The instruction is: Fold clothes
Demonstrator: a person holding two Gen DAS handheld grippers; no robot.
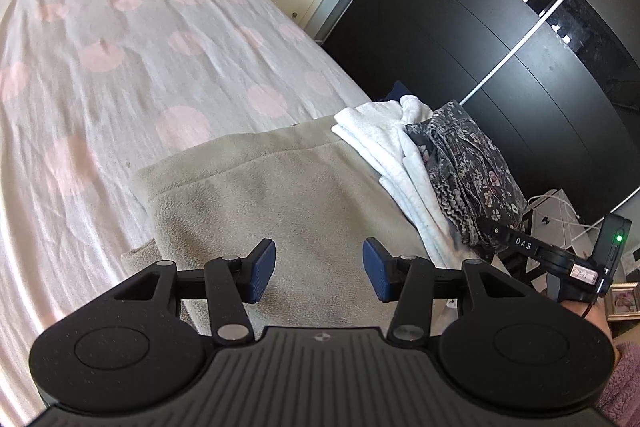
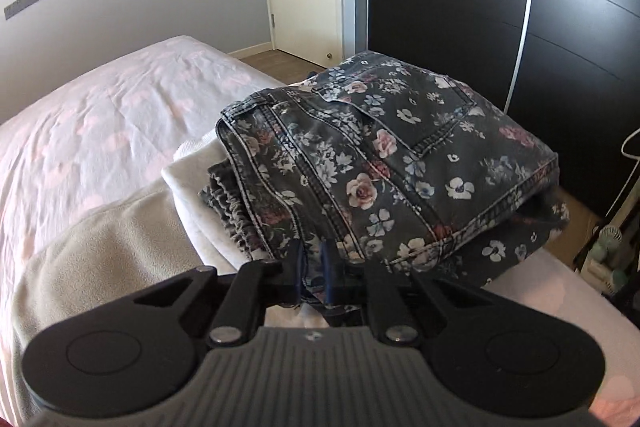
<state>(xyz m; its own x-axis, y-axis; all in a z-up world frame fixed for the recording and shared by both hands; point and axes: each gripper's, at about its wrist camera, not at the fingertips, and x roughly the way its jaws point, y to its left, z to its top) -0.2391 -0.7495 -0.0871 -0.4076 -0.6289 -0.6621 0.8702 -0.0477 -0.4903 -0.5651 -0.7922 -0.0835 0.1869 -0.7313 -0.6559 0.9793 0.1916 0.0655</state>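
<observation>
Across the bed (image 1: 100,75) we hold the folded floral jeans (image 2: 384,163) pinched in our right gripper (image 2: 311,269), left gripper (image 1: 319,275) spread over the beige fleece (image 1: 280,195); next, we likely release the jeans squarely on the white towel (image 1: 384,147).

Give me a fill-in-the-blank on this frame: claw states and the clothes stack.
1. The left claw hangs ____ over the beige fleece.
2. The right claw is shut on the ____-print jeans.
3. The jeans lie on top of a folded ____ garment.
4. All the clothes rest on a bed whose cover has ____ dots.

Missing words: open; floral; white; pink
</observation>
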